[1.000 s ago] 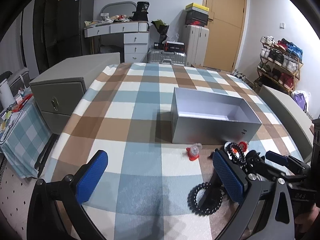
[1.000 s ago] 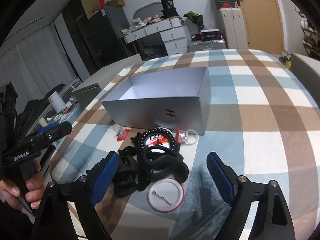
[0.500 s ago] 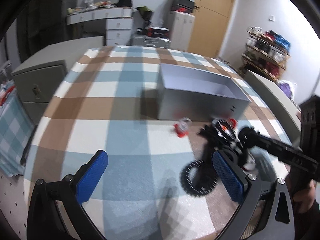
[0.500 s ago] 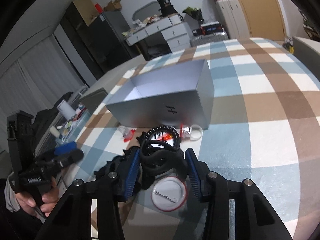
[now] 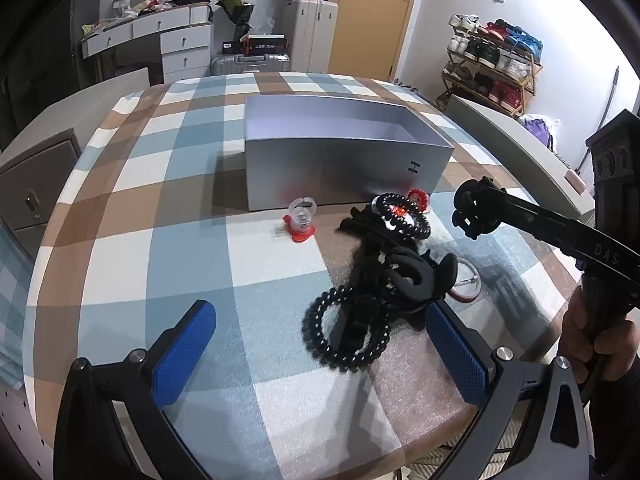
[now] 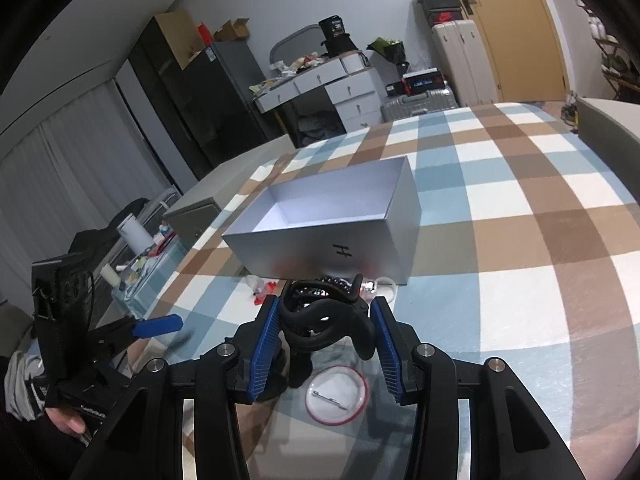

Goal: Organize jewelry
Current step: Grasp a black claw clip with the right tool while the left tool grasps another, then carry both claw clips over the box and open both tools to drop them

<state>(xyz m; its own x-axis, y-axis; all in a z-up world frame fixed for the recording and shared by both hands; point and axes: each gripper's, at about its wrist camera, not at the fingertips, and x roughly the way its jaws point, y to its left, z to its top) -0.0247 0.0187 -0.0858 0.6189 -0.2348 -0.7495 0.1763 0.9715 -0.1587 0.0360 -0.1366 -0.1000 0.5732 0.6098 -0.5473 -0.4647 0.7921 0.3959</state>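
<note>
Black hair clip (image 6: 326, 322) clamped between the blue pads of the right claw (image 6: 325, 330), jaws just closed in on it.
Noted beneath and slightly behind that claw: round white badge (image 6: 336, 395) with red rim, pin side up, flat on the checked cloth of the desk (image 6: 520, 240). Ahead of the claw: black bead bracelet (image 5: 400, 216), small clear ring (image 6: 385, 285), red and clear trinket (image 5: 300, 224), all close to the near wall of the open silver box (image 6: 340, 216). Left claw (image 5: 320, 344) wide open, nothing between its pads, tilted down at the desk. Between those pads, nearer the right-hand one: black coiled hair tie (image 5: 346, 332), lying flat, touching the dark pile beyond it. Hand (image 5: 592, 336) seen gripping the right claw's handle.
</note>
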